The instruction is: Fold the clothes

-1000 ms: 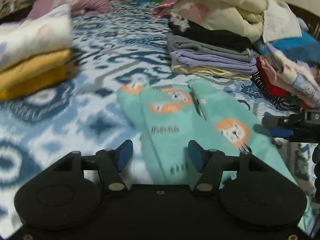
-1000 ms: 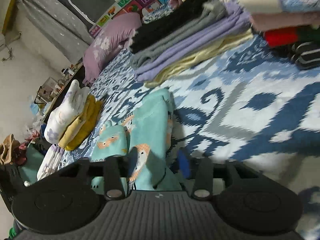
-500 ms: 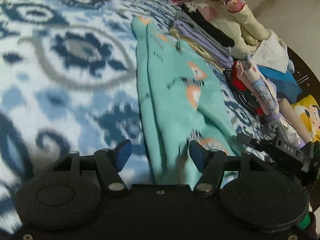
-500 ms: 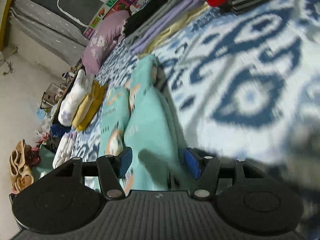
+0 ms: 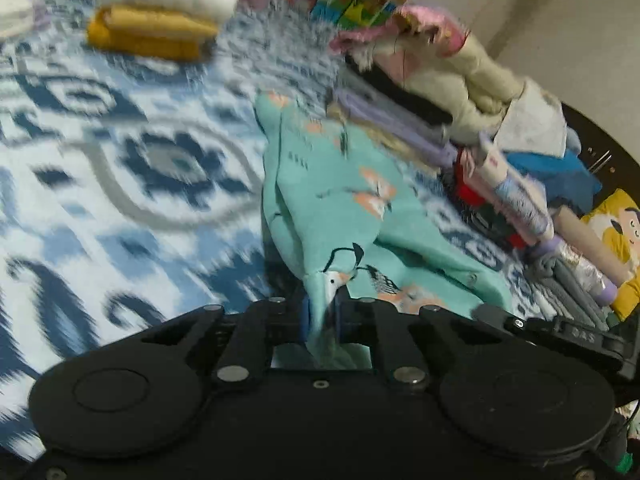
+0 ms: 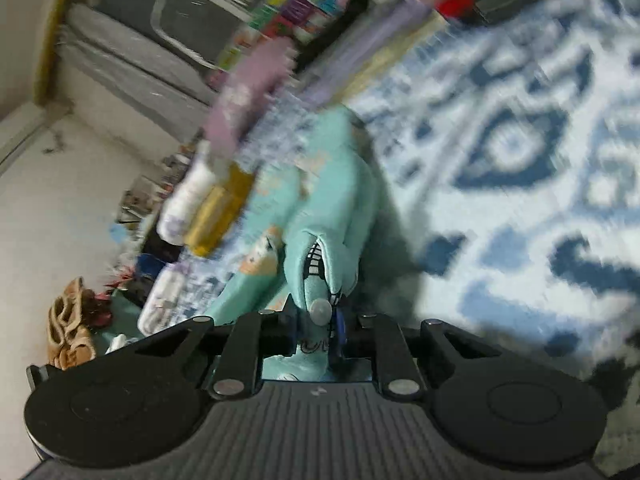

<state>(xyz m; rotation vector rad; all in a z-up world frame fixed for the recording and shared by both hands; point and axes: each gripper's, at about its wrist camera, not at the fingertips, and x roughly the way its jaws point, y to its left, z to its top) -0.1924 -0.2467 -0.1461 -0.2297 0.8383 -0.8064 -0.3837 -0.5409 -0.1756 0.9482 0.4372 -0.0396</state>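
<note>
Teal garment (image 5: 340, 208) now pinched at its near edge by both grippers; left gripper (image 5: 320, 318) and right gripper (image 6: 316, 320), wide open half a second ago, are closing with cloth between the pads; rest lies on the bedspread (image 5: 120, 200); likely ready to lift and fold; blur hides the far hem; folded stacks (image 5: 420, 120) behind are smeared.
</note>
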